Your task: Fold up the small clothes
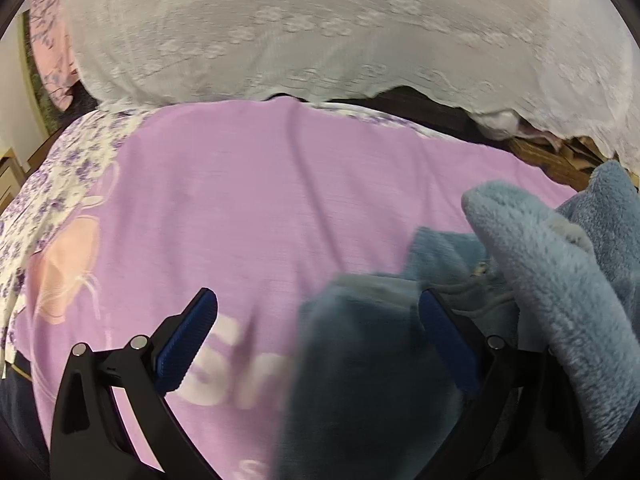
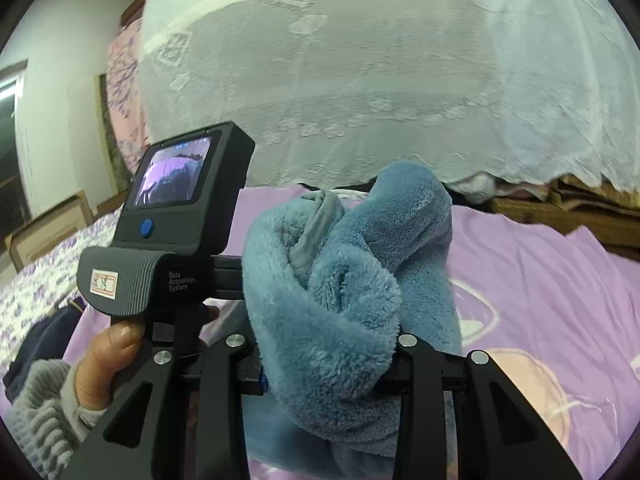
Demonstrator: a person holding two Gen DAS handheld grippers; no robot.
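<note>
My right tool [image 2: 332, 364] is clenched on the bunched blue fleece garment [image 2: 344, 280], which rises ahead of its tips. My left tool [image 1: 316, 340] stands released just left of it, nearest the garment's hanging dark end over the bed [image 1: 240, 200].

In the left wrist view, a printed sheet [image 1: 280, 200] fills the middle of the frame and lies over a flowered bedcover [image 1: 60, 176], which shows at the left edge. A lace curtain [image 1: 320, 32] hangs behind them, across the whole upper part. At the lower right a fleece garment [image 1: 552, 280] lies on the sheet, partly between the fingers of the left gripper [image 1: 316, 344].

In the right wrist view, the fleece garment [image 2: 340, 320] stands bunched in the centre, between the fingers of the right gripper [image 2: 324, 344]. The left gripper's body [image 2: 176, 216] is at centre left, above a hand [image 2: 104, 364] at the lower left.
</note>
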